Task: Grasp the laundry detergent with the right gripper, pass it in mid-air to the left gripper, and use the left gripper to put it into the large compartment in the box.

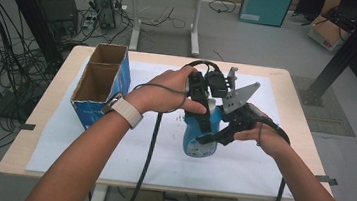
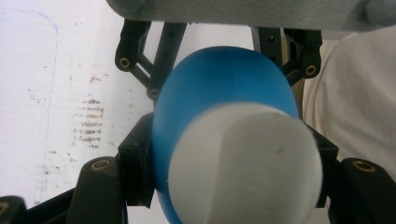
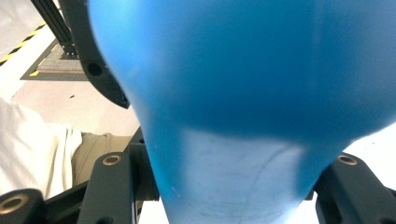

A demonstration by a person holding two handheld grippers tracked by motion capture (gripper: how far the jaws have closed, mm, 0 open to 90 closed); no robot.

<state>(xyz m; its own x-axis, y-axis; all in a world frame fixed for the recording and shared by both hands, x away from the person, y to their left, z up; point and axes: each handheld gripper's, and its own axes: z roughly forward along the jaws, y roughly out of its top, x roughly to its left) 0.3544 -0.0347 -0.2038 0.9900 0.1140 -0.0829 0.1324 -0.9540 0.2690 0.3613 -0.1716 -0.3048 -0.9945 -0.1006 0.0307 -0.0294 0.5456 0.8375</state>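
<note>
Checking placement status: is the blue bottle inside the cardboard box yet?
No. The blue bottle stands on the white mat, clamped by both grippers, right of the cardboard box.

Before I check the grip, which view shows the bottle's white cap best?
The left gripper view: the white cap sits large and near, atop the blue bottle between that hand-held gripper's jaws. The right gripper view shows the bottle's blue body and pale neck close up. In the high view the hands cover most of the bottle.
</note>
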